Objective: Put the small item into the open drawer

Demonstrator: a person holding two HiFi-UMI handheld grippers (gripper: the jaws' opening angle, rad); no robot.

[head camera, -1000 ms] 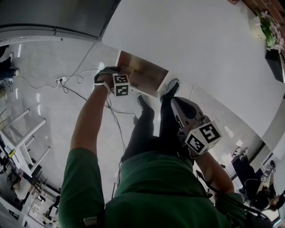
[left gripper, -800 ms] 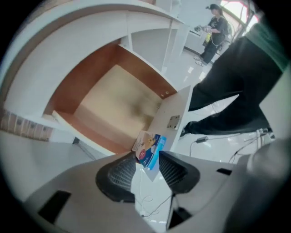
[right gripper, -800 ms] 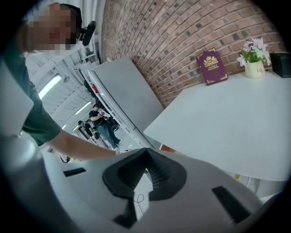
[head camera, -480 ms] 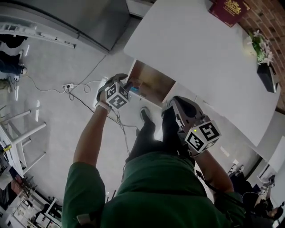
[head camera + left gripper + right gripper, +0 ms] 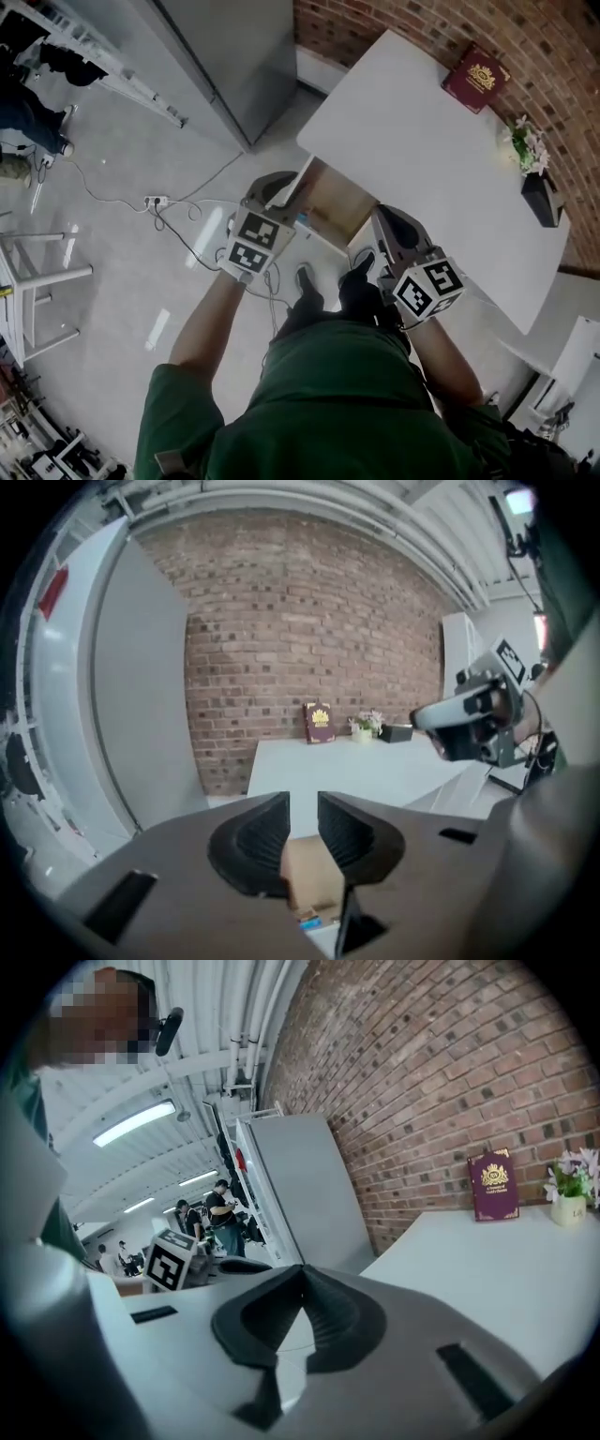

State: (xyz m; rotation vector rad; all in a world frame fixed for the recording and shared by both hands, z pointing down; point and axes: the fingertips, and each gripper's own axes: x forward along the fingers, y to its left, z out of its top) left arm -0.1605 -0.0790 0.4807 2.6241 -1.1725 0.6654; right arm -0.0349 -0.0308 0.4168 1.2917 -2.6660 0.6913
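The open drawer (image 5: 336, 195), wood-lined, juts from the near edge of the white table (image 5: 422, 141). A small blue item (image 5: 307, 924) lies inside it, also visible from the head view as the blue item (image 5: 299, 217). My left gripper (image 5: 279, 187) hovers at the drawer's front left corner. In the left gripper view the left gripper (image 5: 303, 806) has its jaws closing with a narrow gap and nothing between them, the drawer (image 5: 309, 878) below. My right gripper (image 5: 385, 218) is at the drawer's right; the right gripper (image 5: 302, 1274) has its tips together and holds nothing.
A maroon book (image 5: 477, 77), a potted plant (image 5: 525, 148) and a black box (image 5: 544, 199) stand along the brick wall at the table's far side. A grey cabinet (image 5: 225, 56) is to the left. Cables and a power strip (image 5: 155, 202) lie on the floor. People stand behind.
The head view has swung up to take in the table and the wall. My left gripper has drawn back from over the drawer to its front left corner. The right gripper has hardly moved.
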